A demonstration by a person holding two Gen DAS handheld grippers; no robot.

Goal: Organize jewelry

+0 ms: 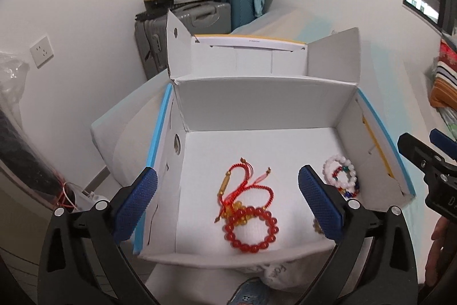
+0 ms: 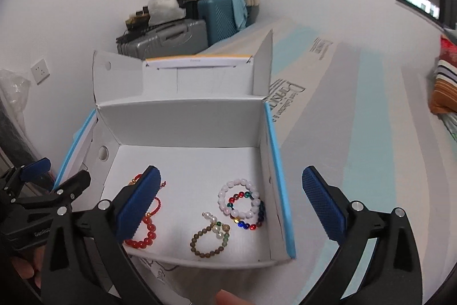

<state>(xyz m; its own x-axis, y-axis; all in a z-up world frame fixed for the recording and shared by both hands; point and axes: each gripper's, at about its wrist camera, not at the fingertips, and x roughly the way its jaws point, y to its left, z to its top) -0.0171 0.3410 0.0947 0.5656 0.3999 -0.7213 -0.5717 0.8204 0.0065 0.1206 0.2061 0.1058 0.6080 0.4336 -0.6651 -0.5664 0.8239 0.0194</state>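
Note:
An open white cardboard box [image 1: 257, 102] [image 2: 182, 119] with blue edges lies on a bed. Inside lie a red bead bracelet [image 1: 250, 229] [image 2: 144, 235], a red cord bracelet with a gold tube [image 1: 242, 185], a white bead bracelet [image 1: 341, 170] [image 2: 238, 197], a multicoloured bead bracelet [image 2: 251, 212] and a brown bead bracelet [image 2: 210, 240]. My left gripper [image 1: 228, 205] is open and empty above the box's near left part. My right gripper [image 2: 232, 207] is open and empty above the box's near right wall.
The bed cover [image 2: 357, 133] stretches to the right of the box. Grey and teal suitcases [image 1: 200, 16] stand against the white wall beyond. A striped pillow [image 2: 445, 87] lies at far right. The box lid [image 1: 245, 53] stands up behind.

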